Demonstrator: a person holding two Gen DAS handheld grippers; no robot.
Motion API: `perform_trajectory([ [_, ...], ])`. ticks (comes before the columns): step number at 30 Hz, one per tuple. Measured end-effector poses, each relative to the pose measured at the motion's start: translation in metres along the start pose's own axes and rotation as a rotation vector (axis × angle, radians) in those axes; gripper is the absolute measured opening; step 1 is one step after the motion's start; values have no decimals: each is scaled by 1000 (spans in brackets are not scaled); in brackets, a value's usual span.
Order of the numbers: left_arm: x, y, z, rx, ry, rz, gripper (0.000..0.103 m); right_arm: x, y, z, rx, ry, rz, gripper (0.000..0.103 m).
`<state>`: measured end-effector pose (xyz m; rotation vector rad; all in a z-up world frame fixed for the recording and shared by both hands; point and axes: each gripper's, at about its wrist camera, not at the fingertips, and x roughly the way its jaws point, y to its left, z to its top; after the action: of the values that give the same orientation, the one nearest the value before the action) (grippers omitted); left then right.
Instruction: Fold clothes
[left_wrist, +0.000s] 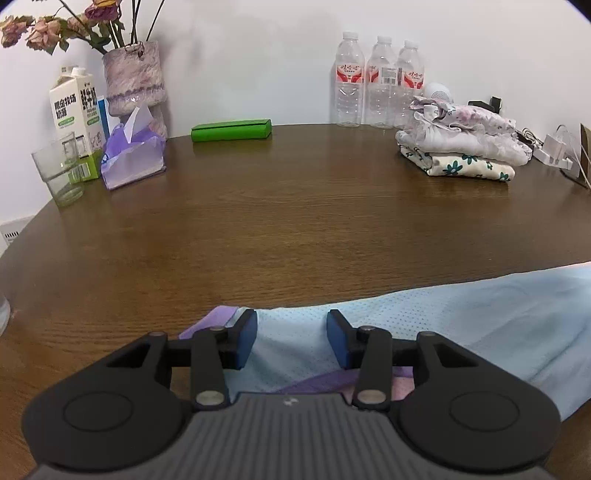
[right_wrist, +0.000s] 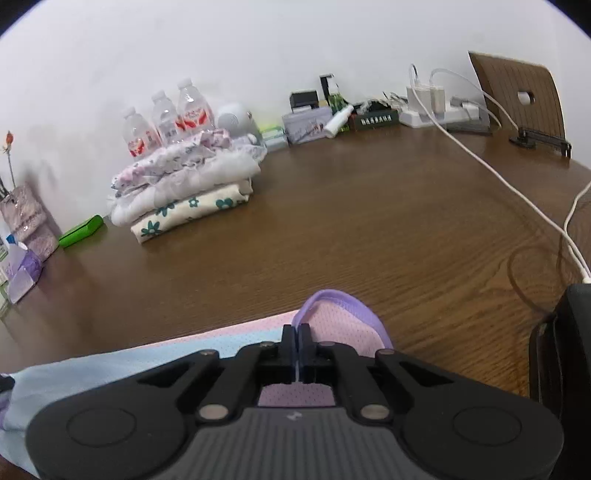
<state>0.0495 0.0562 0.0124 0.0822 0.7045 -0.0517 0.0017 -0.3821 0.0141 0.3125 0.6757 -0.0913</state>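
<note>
Seemingly pinching garment (right_wrist: 332, 325), right gripper (right_wrist: 296, 334) angled down

Garment (left_wrist: 461, 314): pale blue mesh, pink panel, purple trim. Folded stack (left_wrist: 461, 147): white cloth with teal flowers beneath lilac-sprigged white. Case (left_wrist: 231, 130): bright green. Tabletop (left_wrist: 277, 221): dark brown woodgrain. Bottles (left_wrist: 376, 81): clear, red labels.

Far left on the wooden surface (left_wrist: 295, 206): a milk carton (left_wrist: 75, 110), an empty glass (left_wrist: 61, 170), a purple tissue pack (left_wrist: 133, 155) and a vase of dried roses (left_wrist: 135, 77). A green case (left_wrist: 231, 130) lies at centre far. Three water bottles (left_wrist: 378, 83) stand against the wall. Chargers and white cables (right_wrist: 498, 158) occupy the far right.
</note>
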Motion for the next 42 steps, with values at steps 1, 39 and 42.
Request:
perform_trajectory([
  [1, 0, 0, 1, 5, -1, 11, 45, -2, 0, 0, -11, 5, -4, 9],
  [39, -21, -62, -9, 117, -26, -107, 68, -12, -6, -5, 5, 11, 12, 0],
  [42, -16, -58, -11, 107, -10, -115, 70, -11, -6, -5, 3, 9, 11, 6],
])
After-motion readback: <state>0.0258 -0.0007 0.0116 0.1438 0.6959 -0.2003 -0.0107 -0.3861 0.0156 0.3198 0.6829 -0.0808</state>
